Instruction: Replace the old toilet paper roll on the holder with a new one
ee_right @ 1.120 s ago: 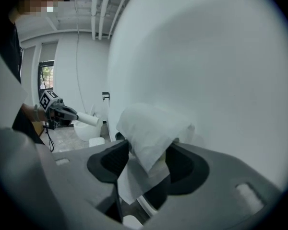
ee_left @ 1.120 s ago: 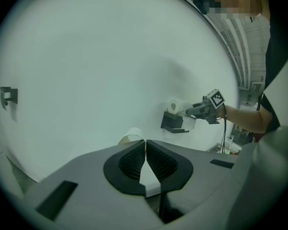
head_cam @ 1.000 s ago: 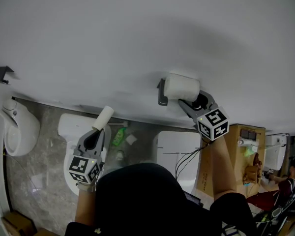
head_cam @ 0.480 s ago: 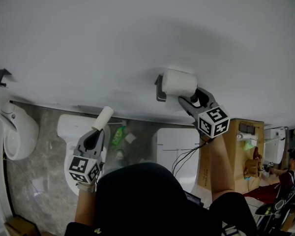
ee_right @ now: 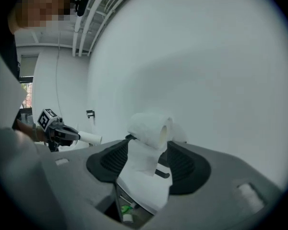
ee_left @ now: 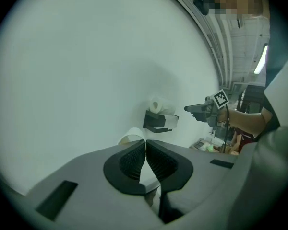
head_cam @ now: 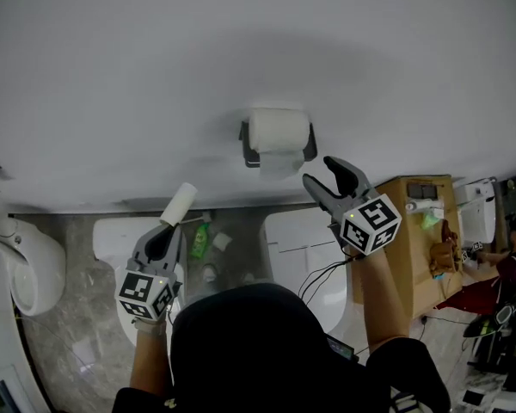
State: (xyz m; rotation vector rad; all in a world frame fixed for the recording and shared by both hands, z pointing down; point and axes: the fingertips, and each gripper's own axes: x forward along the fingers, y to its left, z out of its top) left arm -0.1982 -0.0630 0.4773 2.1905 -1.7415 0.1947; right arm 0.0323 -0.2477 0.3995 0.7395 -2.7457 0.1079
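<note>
White roll (head_cam: 278,131): full, mounted on the holder, axis running left-right; a loose sheet hangs down its front.
Holder (head_cam: 248,147): black bracket fixed to the wall (head_cam: 241,41); it carries the roll and nothing else.
Left gripper (head_cam: 173,227): low at left, well apart from the holder; its jaws are pressed nearly together, pinching the wall of the tube.
Tube (head_cam: 181,203): pale, thin paper tube sticking up and to the right out of the left jaws, clear of the wall.
Right gripper (head_cam: 322,171): just below and right of the roll, not touching it; jaws spread and closing, nothing between them, pads bare.
Bottle (head_cam: 199,241): green, down on the floor (head_cam: 77,317) between two white fixtures; I can't tell whether it stands in anything.
Box (head_cam: 420,261): brown cardboard at right, closed, small items resting on top; too small to name.
Toilet (head_cam: 30,261): white, far left, bowl contents not visible.
</note>
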